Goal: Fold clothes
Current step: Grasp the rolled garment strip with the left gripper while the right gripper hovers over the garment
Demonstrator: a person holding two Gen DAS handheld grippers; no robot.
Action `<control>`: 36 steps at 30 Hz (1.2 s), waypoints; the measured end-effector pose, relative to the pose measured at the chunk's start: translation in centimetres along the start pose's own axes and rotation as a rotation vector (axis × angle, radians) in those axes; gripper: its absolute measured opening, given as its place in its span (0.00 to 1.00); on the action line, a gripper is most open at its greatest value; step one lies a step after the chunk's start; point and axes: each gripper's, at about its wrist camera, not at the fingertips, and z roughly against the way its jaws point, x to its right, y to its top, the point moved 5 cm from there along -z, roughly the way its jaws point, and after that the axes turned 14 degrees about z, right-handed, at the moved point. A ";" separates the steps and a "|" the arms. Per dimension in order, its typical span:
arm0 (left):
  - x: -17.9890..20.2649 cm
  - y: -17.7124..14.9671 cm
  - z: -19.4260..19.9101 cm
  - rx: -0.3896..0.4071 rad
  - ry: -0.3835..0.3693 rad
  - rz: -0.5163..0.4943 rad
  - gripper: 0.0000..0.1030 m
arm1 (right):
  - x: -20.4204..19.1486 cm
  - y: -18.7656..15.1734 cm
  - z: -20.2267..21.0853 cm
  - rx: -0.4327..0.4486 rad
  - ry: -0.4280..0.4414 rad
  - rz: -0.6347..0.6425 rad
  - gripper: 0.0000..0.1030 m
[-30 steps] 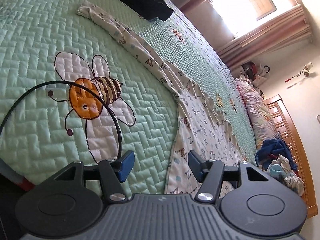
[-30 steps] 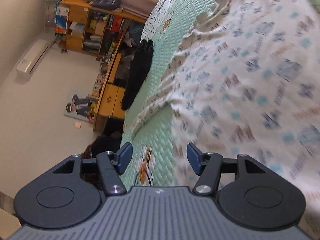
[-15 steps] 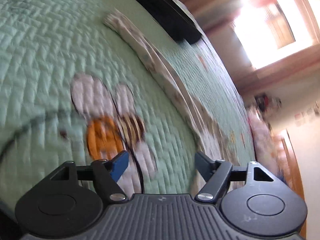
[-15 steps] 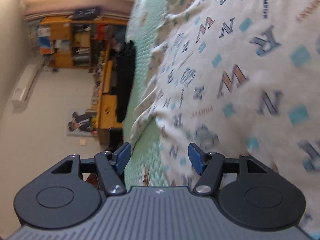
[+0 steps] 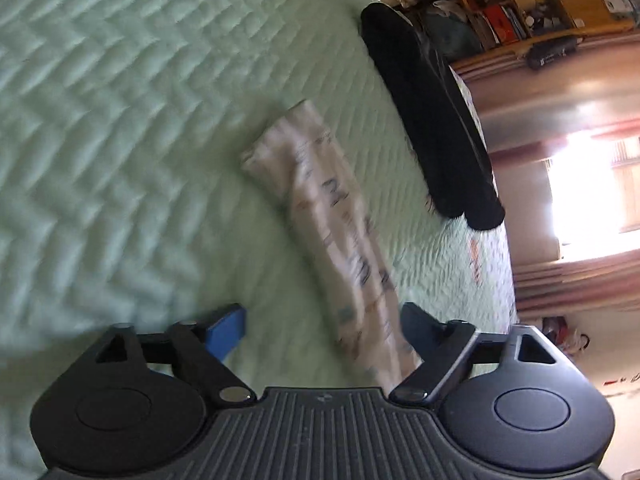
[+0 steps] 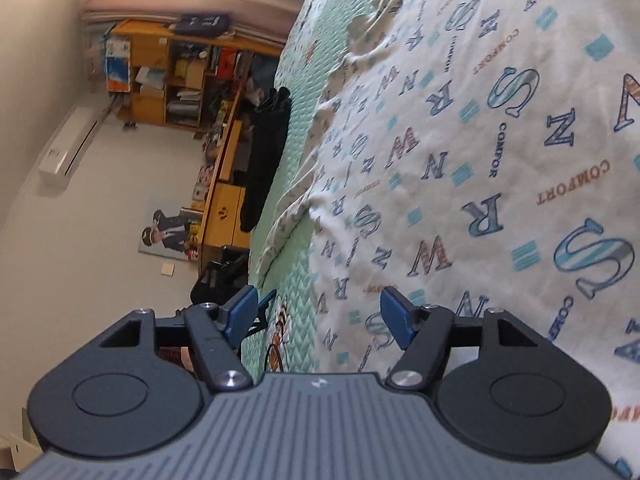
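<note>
A white garment printed with letters lies spread on a green quilted bed. In the left wrist view its long sleeve [image 5: 336, 216] stretches away from my left gripper [image 5: 320, 332], which is open and empty, with the sleeve passing by its right finger. In the right wrist view the garment's body [image 6: 480, 160] fills the right side. My right gripper [image 6: 320, 316] is open and empty, low over the garment's near edge, its right finger over the cloth and its left finger over the quilt [image 6: 296, 320].
A black garment [image 5: 432, 120] lies on the bed beyond the sleeve; it also shows in the right wrist view [image 6: 266, 160]. Wooden shelves [image 6: 168, 76] and a cabinet stand past the bed's edge. A bright window [image 5: 592, 196] is at the right.
My left gripper has swung along the sleeve toward its cuff end; the bee pattern has left its view. My right gripper has come lower and closer over the garment's body. Both stayed open.
</note>
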 end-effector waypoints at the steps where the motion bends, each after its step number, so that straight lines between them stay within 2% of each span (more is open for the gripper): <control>1: 0.5 0.5 -0.6 0.001 0.002 -0.005 0.90 | 0.0 0.1 -0.2 -0.003 -0.002 -0.001 0.67; 3: 1.2 1.3 -2.0 0.000 0.000 0.003 0.89 | 0.2 0.3 -0.6 -0.011 -0.006 -0.002 0.67; 4: 1.5 1.6 -2.5 0.000 -0.014 -0.006 0.81 | 0.3 0.4 -0.7 -0.013 -0.007 -0.005 0.67; 5: 1.9 1.9 -2.9 0.001 -0.029 -0.015 0.62 | 0.4 0.4 -0.7 -0.013 -0.008 -0.007 0.67; 6: 2.1 2.0 -3.4 -0.021 -0.032 -0.037 0.00 | 0.4 0.4 -0.7 -0.012 -0.010 -0.009 0.67; 7: 2.0 2.1 -3.9 -0.031 -0.034 -0.048 0.04 | 0.5 0.5 -0.7 -0.011 -0.011 -0.011 0.67; 10: 2.5 2.5 -3.3 0.008 -0.094 -0.113 0.03 | 0.6 0.5 -0.8 -0.009 -0.016 -0.016 0.67; 12: 3.9 3.5 -1.9 0.060 -0.152 -0.194 0.03 | 0.7 0.6 -0.9 -0.007 -0.019 -0.019 0.67; 14: 5.8 4.2 -0.6 0.078 -0.223 -0.299 0.03 | 0.8 0.6 -0.9 -0.005 -0.022 -0.022 0.67; 15: 6.5 4.1 -0.1 0.062 -0.250 -0.369 0.04 | 0.8 0.7 -0.9 -0.005 -0.023 -0.024 0.67; 16: 6.7 3.9 0.1 0.046 -0.243 -0.426 0.05 | 0.8 0.7 -1.0 -0.004 -0.025 -0.026 0.67; 18: 5.3 3.3 -0.1 0.015 -0.192 -0.463 0.06 | 0.9 0.7 -1.0 -0.002 -0.027 -0.029 0.67; 21: 1.5 3.3 -0.6 -0.016 -0.117 -0.415 0.08 | 1.0 0.7 -1.1 -0.001 -0.030 -0.031 0.67; 22: 0.3 3.5 -0.7 -0.016 -0.098 -0.381 0.17 | 1.0 0.7 -1.1 -0.004 -0.031 -0.028 0.67; 26: -2.9 4.6 0.2 -0.033 -0.168 -0.176 0.17 | 0.9 0.9 -0.9 -0.008 -0.037 -0.027 0.67; 29: -3.2 4.4 1.3 -0.022 -0.182 -0.160 0.21 | 1.0 0.8 -0.7 0.003 -0.040 -0.033 0.67; 32: -3.4 4.5 2.0 0.000 -0.210 -0.123 0.33 | 1.0 0.7 -0.8 0.000 -0.044 -0.030 0.67; 36: -4.1 5.4 2.3 0.028 -0.241 0.007 0.42 | 0.9 0.7 -0.8 -0.004 -0.049 -0.027 0.67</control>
